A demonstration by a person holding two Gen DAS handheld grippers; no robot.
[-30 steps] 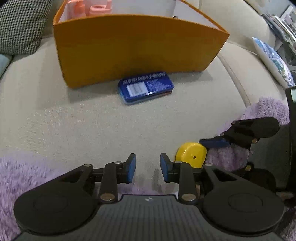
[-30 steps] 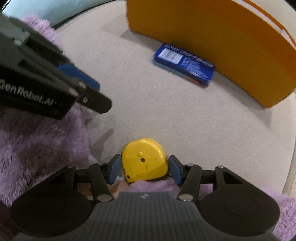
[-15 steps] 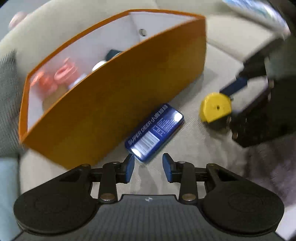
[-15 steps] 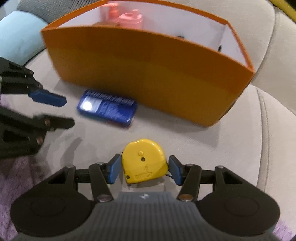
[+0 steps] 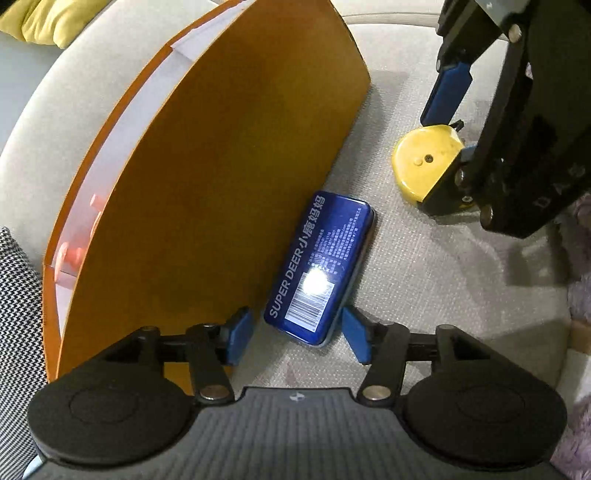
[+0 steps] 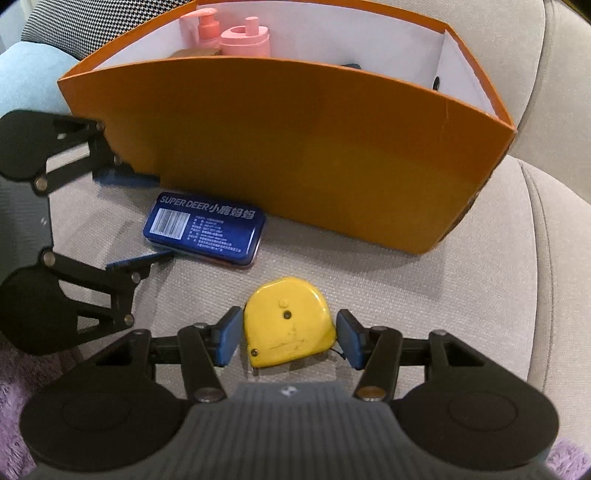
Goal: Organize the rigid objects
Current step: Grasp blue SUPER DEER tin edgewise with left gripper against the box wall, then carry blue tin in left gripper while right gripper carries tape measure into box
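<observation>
Beside the orange box (image 6: 295, 155), the left gripper (image 5: 295, 332) gapes around the blue tin (image 5: 321, 266), while the right gripper (image 6: 288, 339) stands parted around the yellow tape measure (image 6: 290, 321).

Blue tin (image 5: 319, 266) flat, yellow tape measure (image 6: 289, 322) flat

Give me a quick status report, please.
Left gripper open around blue tin's end. Right gripper open, straddling yellow tape measure. Orange box close behind.

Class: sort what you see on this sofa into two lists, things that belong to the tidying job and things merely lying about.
Job:
blue tin
yellow tape measure
orange box
left gripper
right gripper

Lying about:
houndstooth cushion
purple fluffy blanket
yellow cushion
</observation>
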